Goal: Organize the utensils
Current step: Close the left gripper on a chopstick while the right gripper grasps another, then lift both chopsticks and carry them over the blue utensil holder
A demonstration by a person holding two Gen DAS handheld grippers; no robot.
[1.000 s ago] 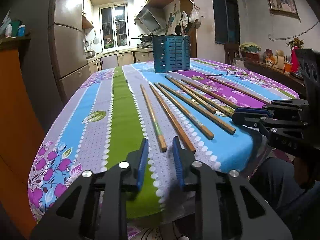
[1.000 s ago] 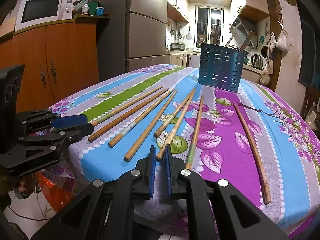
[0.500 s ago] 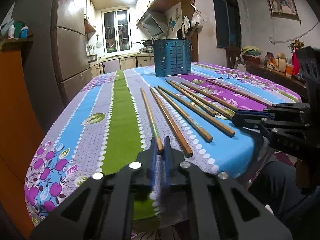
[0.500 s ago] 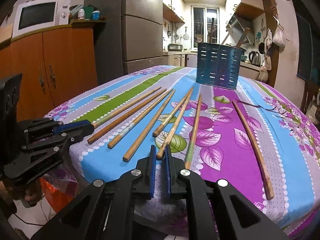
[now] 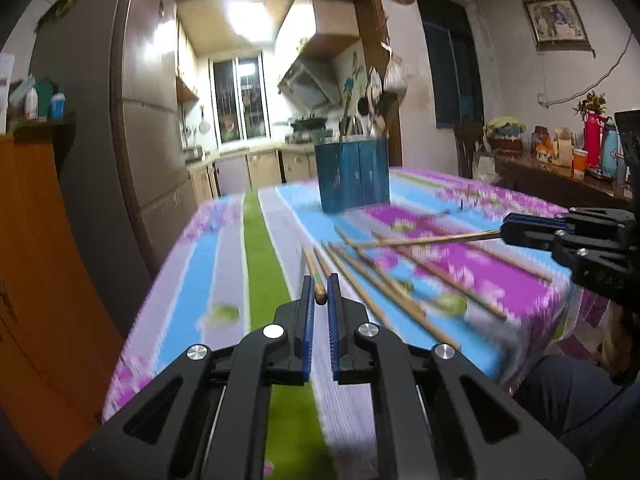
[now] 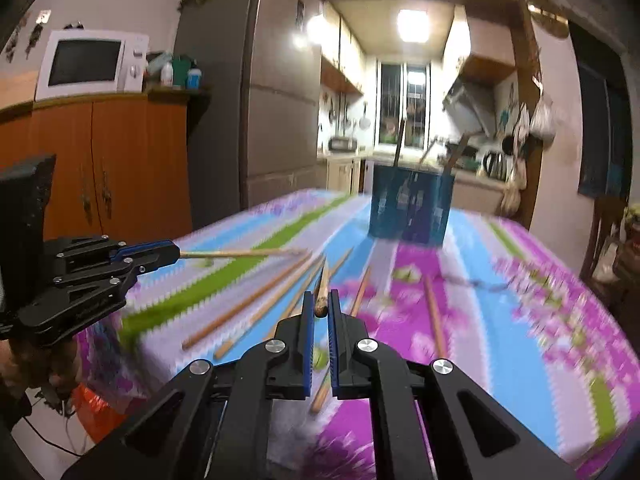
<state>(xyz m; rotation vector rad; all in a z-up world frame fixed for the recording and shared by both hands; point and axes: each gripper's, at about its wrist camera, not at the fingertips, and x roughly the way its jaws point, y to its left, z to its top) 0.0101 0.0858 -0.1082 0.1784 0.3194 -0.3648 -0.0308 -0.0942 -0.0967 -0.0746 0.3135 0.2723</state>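
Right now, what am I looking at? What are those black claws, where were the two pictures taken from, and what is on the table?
There is no robot here. A person holds a black hand-held clamp in each hand, and a small wide-angle camera on each clamp looks forward along its two fingers. One picture comes from the left gripper, the other from the right gripper; each also shows the other clamp off to the side.

Ahead is a table with a flowery striped cloth. Several wooden chopsticks lie loose on it, and a blue utensil holder stands at the far end with a few sticks already in it.

Each clamp is shut on one chopstick: the left chopstick and the right chopstick. The pictures are blurred.
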